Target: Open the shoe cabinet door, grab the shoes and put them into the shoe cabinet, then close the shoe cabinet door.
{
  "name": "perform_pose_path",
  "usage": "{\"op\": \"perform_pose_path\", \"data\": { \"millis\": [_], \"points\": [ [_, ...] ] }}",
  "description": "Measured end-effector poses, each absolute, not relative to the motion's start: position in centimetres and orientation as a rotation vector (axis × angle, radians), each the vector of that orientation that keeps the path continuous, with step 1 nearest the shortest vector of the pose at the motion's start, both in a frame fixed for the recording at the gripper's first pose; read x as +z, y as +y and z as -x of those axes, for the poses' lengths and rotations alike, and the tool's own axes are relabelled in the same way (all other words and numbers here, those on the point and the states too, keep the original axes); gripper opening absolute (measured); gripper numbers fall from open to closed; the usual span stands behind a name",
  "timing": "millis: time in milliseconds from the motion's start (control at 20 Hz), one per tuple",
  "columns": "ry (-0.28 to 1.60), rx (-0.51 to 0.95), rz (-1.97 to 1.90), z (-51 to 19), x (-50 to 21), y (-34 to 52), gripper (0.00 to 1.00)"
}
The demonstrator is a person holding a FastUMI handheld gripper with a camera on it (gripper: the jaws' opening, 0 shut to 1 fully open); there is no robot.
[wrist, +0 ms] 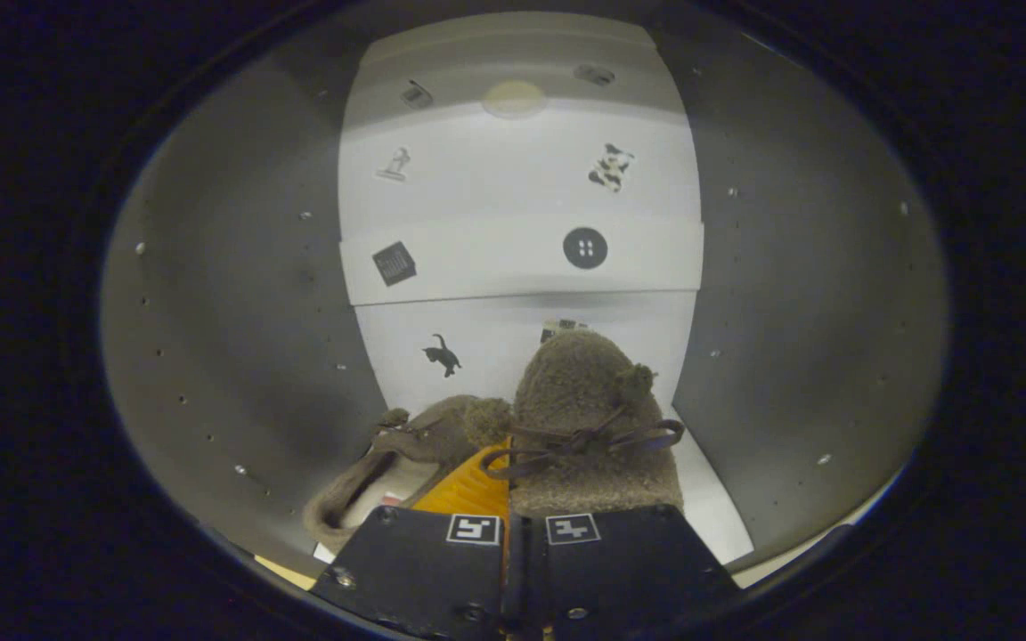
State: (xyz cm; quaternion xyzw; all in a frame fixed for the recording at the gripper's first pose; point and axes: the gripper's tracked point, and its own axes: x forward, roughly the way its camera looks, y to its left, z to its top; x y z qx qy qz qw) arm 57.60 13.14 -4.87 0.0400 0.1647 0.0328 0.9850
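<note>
I am looking into the open shoe cabinet (237,338), with its grey side walls to either side of me. A pair of brown fuzzy shoes (589,401) hangs just ahead of my fingers, low in the cabinet above its white floor (709,503). The right shoe stands toe-up with a dark lace bow (580,441). The left shoe (393,467) leans outward and shows its pale lining. My gripper (511,518) is shut, its two fingers pressed close together on the shoes' inner edges.
A white shelf (522,258) crosses the cabinet above the shoes. The white back wall (513,169) carries small stickers, among them a black cat (443,356) and a round dark one (585,247). Rows of small holes dot both side walls.
</note>
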Motion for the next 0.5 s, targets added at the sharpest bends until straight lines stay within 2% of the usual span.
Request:
{"op": "perform_pose_path", "data": {
  "millis": [500],
  "points": [
    [0.482, 0.013, -0.113, -59.9, -9.2, 12.7, 0.08]
  ]
}}
